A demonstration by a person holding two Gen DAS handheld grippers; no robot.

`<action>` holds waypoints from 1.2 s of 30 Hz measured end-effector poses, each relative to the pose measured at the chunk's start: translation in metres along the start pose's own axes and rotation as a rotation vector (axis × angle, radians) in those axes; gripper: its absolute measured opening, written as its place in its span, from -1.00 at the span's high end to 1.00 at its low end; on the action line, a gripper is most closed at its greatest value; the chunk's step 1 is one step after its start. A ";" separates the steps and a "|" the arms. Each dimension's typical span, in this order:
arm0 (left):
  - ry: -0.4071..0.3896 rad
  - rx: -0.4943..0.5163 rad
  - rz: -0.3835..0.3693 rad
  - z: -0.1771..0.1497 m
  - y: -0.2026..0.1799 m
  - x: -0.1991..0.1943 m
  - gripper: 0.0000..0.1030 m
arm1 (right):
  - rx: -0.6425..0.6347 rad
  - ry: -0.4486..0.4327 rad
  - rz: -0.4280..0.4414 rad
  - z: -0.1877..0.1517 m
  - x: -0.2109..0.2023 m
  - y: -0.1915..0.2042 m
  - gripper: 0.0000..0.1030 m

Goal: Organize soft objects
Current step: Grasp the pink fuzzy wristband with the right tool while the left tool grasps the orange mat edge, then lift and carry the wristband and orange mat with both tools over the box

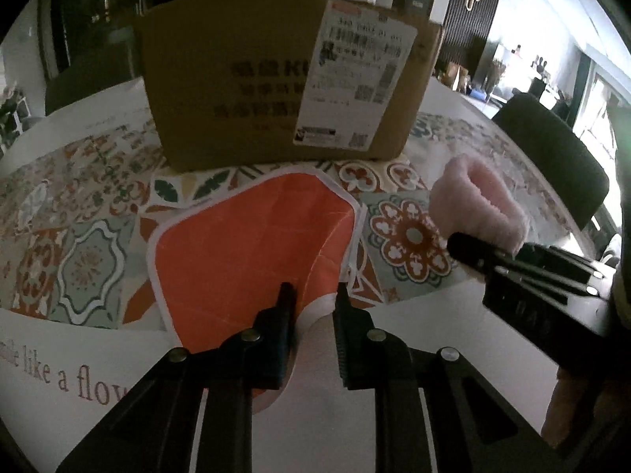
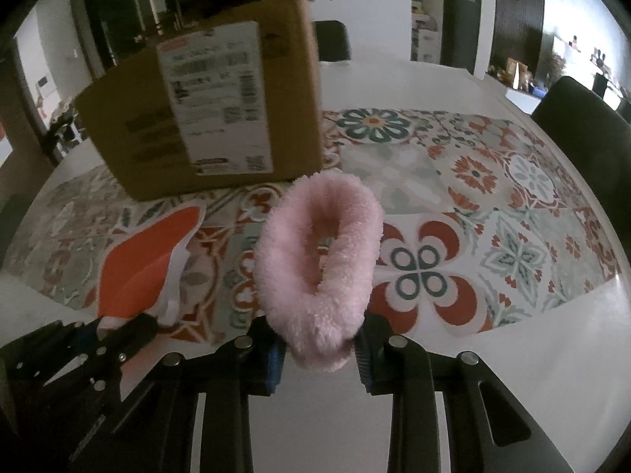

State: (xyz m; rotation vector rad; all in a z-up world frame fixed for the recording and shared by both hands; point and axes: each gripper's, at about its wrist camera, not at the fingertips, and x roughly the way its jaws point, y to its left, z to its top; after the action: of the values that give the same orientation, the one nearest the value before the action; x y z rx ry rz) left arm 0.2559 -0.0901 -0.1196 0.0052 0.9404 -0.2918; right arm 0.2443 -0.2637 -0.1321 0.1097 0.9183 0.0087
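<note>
On the patterned mat (image 2: 493, 197), the box (image 1: 276, 90) stands straight ahead of both grippers. The left gripper (image 1: 311, 303) pinches the near edge of the orange cloth (image 1: 252, 236); the right gripper (image 2: 317, 349) clamps the pink sock (image 2: 315, 260).

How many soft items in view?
2. The orange cloth in the left gripper, and the pink fluffy ring in the right gripper. The cardboard box may hide more.

Both tongs (image 1: 311, 295) (image 2: 317, 349) are black linkage arms with silver rivets and ribbed blue-edged pads.
</note>
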 end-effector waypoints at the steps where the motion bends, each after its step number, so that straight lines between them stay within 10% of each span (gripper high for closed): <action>1: -0.008 -0.003 -0.005 0.001 0.001 -0.004 0.62 | 0.000 -0.003 0.006 0.000 -0.002 0.001 0.40; 36: -0.348 -0.008 -0.003 0.020 0.012 -0.150 0.66 | -0.056 -0.227 0.120 0.018 -0.126 0.053 0.40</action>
State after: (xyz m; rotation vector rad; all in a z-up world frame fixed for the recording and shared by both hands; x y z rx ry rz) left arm 0.1915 -0.0441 0.0101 -0.0527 0.5961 -0.2805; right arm 0.1838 -0.2191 -0.0163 0.1111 0.6831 0.1307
